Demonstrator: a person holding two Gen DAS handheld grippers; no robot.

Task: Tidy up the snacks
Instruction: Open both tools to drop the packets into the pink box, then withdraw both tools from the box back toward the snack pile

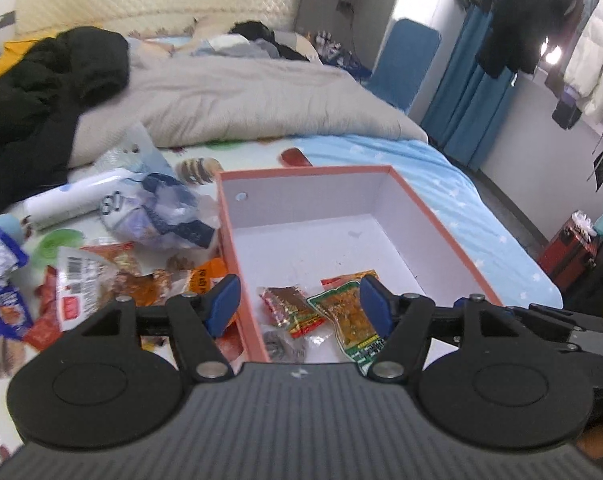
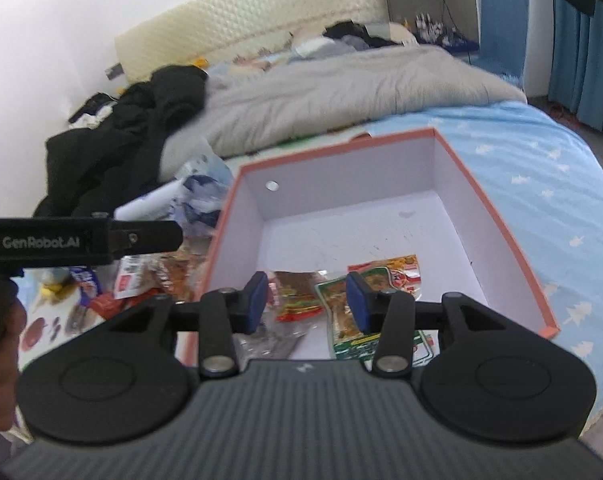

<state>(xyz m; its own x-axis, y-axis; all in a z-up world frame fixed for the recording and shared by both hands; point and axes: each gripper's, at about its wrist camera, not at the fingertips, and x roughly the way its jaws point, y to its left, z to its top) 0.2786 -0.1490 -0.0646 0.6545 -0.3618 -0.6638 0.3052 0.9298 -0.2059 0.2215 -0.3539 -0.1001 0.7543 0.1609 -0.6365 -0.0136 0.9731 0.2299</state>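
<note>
Orange-rimmed cardboard forms the open box (image 1: pixel 441 216) that is set on the bed (image 1: pixel 441 168), its white inside largely bare. Near its closest wall a few snack packets are gathered: a red packet (image 1: pixel 291 308), a green-edged packet (image 1: pixel 347 312) and a greyish packet (image 1: pixel 283 346) partly hidden by the gripper body. More snacks (image 1: pixel 93 284) are scattered on the sheet to the left of the box, beside a crumpled plastic bag (image 1: pixel 157 208). The left gripper (image 1: pixel 299 306) is held above the box's left wall with its jaws parted and nothing between them. The right gripper (image 2: pixel 309 300) is held over the packets in the box, jaws likewise apart and nothing gripped. A grey duvet (image 1: pixel 241 100) is heaped behind.
</note>
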